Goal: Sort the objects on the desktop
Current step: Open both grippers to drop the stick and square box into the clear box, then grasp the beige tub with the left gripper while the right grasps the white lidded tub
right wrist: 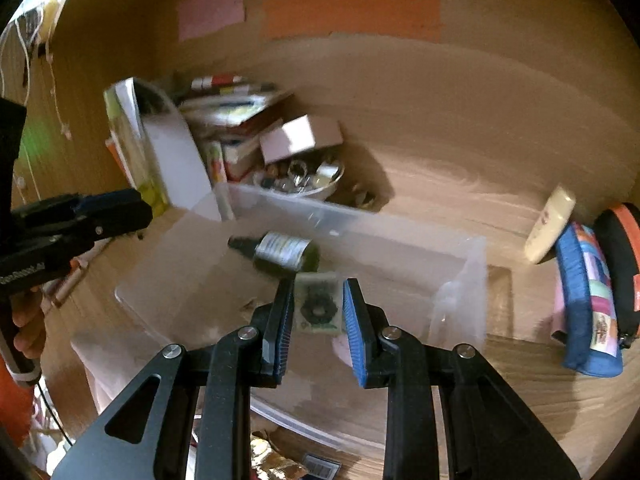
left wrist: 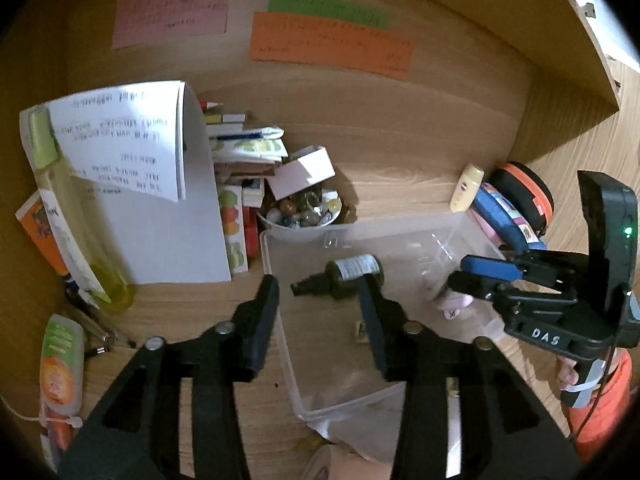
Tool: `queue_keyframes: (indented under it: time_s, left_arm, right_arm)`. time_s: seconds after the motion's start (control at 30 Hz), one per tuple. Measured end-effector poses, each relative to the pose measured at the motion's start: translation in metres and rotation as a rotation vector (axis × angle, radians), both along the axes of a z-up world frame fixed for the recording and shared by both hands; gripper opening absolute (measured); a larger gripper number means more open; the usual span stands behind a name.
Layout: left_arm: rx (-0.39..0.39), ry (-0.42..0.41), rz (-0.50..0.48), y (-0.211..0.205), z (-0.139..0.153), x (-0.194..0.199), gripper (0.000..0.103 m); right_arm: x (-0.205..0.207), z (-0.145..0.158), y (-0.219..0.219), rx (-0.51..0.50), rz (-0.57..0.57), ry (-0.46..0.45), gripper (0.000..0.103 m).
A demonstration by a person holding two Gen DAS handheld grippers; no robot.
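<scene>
A clear plastic bin stands on the wooden desk in front of both grippers. A dark bottle with a silver label lies on its side on the bin's floor. My left gripper is open above the bin, its fingers either side of the bottle without pressing it. My right gripper is shut on a small pale packet with a dark ring-shaped print, held over the bin's near right part. Something small and pink lies below it.
Beyond the bin are a bowl of marbles, a white box, stacked books and paper sheets. A yellow-green bottle leans at left. A blue pencil case and an orange-rimmed round case sit right.
</scene>
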State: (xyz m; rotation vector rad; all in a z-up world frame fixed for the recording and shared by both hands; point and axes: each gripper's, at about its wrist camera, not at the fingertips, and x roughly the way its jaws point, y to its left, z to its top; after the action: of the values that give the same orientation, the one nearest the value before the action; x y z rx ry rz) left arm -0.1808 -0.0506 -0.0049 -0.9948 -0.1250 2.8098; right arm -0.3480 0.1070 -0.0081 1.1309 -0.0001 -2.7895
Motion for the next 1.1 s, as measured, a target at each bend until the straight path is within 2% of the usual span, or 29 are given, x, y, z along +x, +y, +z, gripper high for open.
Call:
queue_keyframes:
  time_s: [0.23,0.53,0.6,0.77,0.87,1.1]
  left_arm:
    - [0.008,-0.001,-0.008,-0.003,-0.006,0.002,0.055]
    - [-0.004,0.005,-0.024,-0.001,-0.006,0.014,0.066]
    - [-0.005,0.011,-0.028,0.0,-0.005,0.018,0.07]
    - [-0.028,0.023,-0.038,0.005,-0.004,0.032,0.077]
    - [-0.03,0.018,-0.045,0.006,-0.005,0.041,0.086]
    - [-0.023,0.022,-0.05,0.003,-0.007,0.068,0.092]
  right_arm:
    - [-0.007,-0.009,-0.013,0.042,0.016,-0.035,0.022]
    - [0.009,-0.001,-0.023,0.064,0.008,-0.004,0.023]
    - [0.016,0.002,-0.023,0.057,-0.002,0.004,0.026]
    - [0.036,0.007,-0.024,0.067,-0.029,0.028,0.048]
    - [0.052,0.01,-0.024,0.066,-0.045,0.044,0.059]
    - [0.096,0.019,-0.025,0.041,-0.069,0.093,0.063]
